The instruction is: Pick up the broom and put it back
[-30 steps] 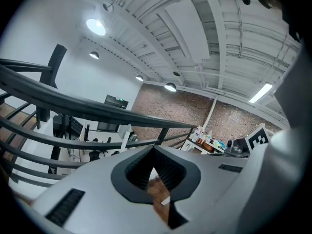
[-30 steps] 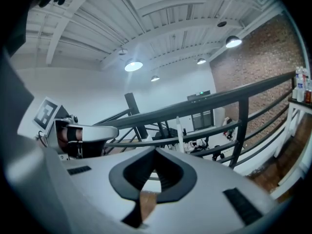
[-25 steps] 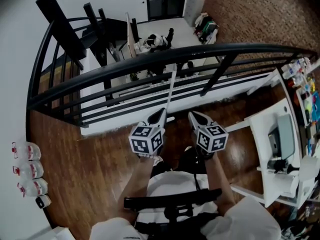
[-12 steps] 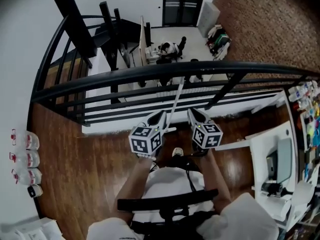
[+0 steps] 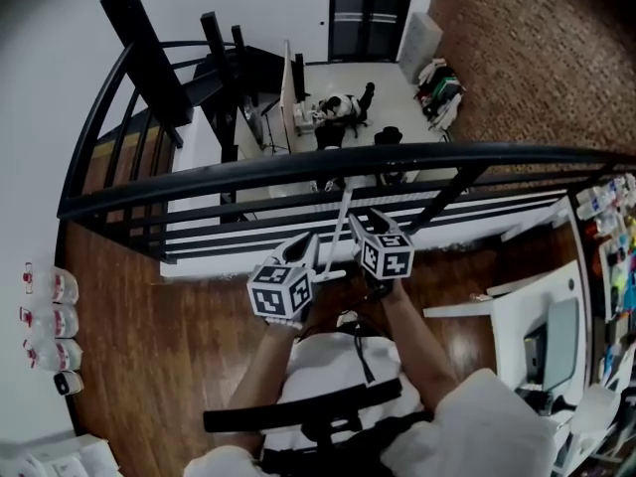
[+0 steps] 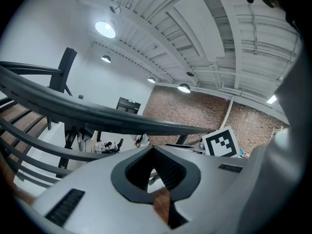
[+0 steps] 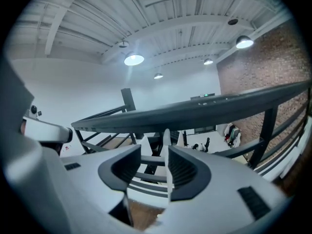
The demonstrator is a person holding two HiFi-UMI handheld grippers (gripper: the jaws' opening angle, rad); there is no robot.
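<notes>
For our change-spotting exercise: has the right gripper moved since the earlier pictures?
Yes: the right gripper went toward the railing and leftward; its jaws, just opening, now flank the broom handle.

The dark wooden floor (image 5: 149, 366) runs up to the black railing (image 5: 298, 172) and ends beneath it in a white edge strip (image 5: 238, 258). On the near side of the railing, off its left end by the wall, a row of plastic bottles (image 5: 45, 316) lies on the boards. Off the railing's right end a white desk (image 5: 517, 301) stands on the floor, with a grey monitor (image 5: 556, 331) on it. The broom (image 5: 344, 217) leans its thin pale handle against the railing; its foot is hidden.
</notes>
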